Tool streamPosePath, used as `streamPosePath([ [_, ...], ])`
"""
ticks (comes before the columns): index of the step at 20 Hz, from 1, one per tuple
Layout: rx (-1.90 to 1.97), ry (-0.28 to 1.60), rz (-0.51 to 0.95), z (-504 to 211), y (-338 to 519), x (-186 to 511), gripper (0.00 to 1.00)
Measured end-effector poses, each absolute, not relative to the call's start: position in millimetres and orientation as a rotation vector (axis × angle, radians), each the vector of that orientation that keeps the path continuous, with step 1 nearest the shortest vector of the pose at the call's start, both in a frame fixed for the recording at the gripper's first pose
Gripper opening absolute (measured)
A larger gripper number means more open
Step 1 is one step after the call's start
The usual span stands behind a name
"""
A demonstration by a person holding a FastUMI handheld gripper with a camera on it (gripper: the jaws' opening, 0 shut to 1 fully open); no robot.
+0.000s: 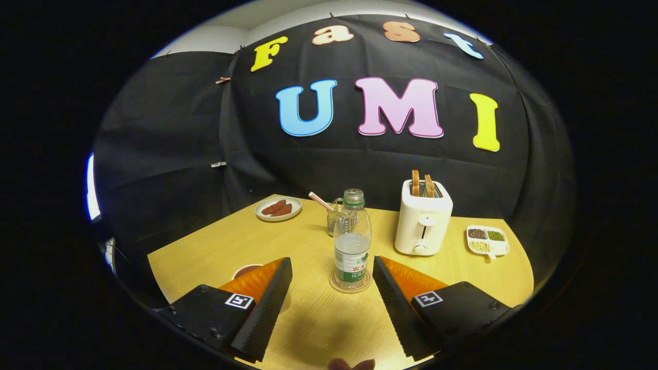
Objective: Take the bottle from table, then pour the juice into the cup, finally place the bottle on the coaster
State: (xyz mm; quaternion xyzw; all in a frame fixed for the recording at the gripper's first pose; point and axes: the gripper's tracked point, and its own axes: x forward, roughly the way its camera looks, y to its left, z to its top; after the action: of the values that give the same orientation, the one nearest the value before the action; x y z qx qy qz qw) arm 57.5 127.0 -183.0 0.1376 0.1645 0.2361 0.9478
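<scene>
Between the spread, empty fingers of the gripper [332, 288] stands the bottle [352, 241], upright on its coaster [350, 284], part full of clear liquid; placing looks done, so retreat seems next; beyond, glass cup [339, 218] with straw; toaster [423, 218] holding bread; plate [278, 208] of sausages; divided dish [487, 240] of beans.

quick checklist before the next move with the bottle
1. Hand-held gripper open: ok, fingers spread wide, touching nothing.
2. Bottle upright: ok.
3. Bottle on coaster: ok, it stands on the round coaster, just ahead between the fingers.
4. Bottle cap on: ok.
5. Juice in cup: cannot tell, the cup with a straw is partly hidden behind the bottle.
6. Space around bottle: ok, toaster stands apart to one side.
</scene>
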Motion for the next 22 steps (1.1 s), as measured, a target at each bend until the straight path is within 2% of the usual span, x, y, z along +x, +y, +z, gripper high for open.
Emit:
streamPosePath([
  [12, 0.262, 0.207, 0.407, -80, 68, 18, 0.96],
  [22, 0.224, 0.17, 0.272, -61, 18, -2, 0.96],
])
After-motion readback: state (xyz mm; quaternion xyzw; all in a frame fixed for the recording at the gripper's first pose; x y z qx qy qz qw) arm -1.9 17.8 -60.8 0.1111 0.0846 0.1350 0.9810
